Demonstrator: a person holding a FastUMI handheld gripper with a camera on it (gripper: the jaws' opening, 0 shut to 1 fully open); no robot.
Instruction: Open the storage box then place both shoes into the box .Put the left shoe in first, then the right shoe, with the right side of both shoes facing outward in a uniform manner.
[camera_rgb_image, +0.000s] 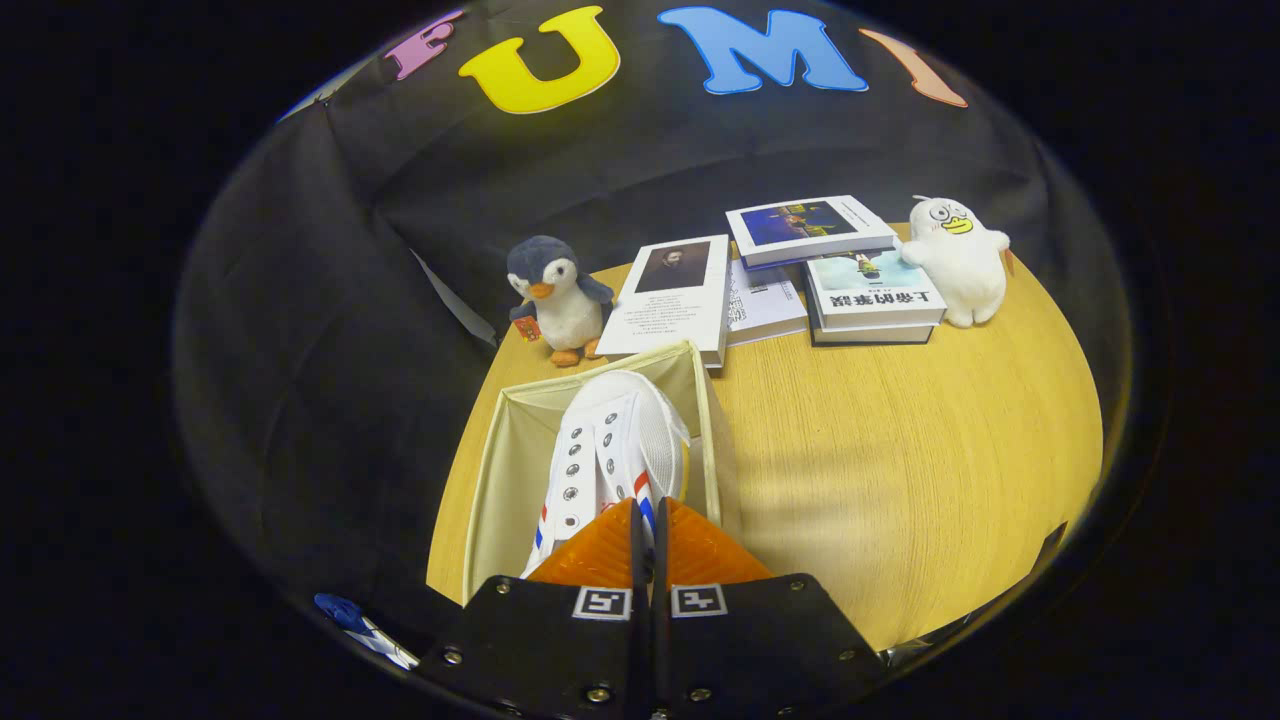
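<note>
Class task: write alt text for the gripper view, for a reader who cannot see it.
The gripper is shut on a white lace-up shoe, holding it in an open beige fabric storage box on a round wooden table. Beyond sit a plush penguin and books.

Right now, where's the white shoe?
In the gripper view, the white shoe hangs over the open storage box, just ahead of the tool, whose nearly closed fingers pinch its rear, toe pointing at the books.
</note>
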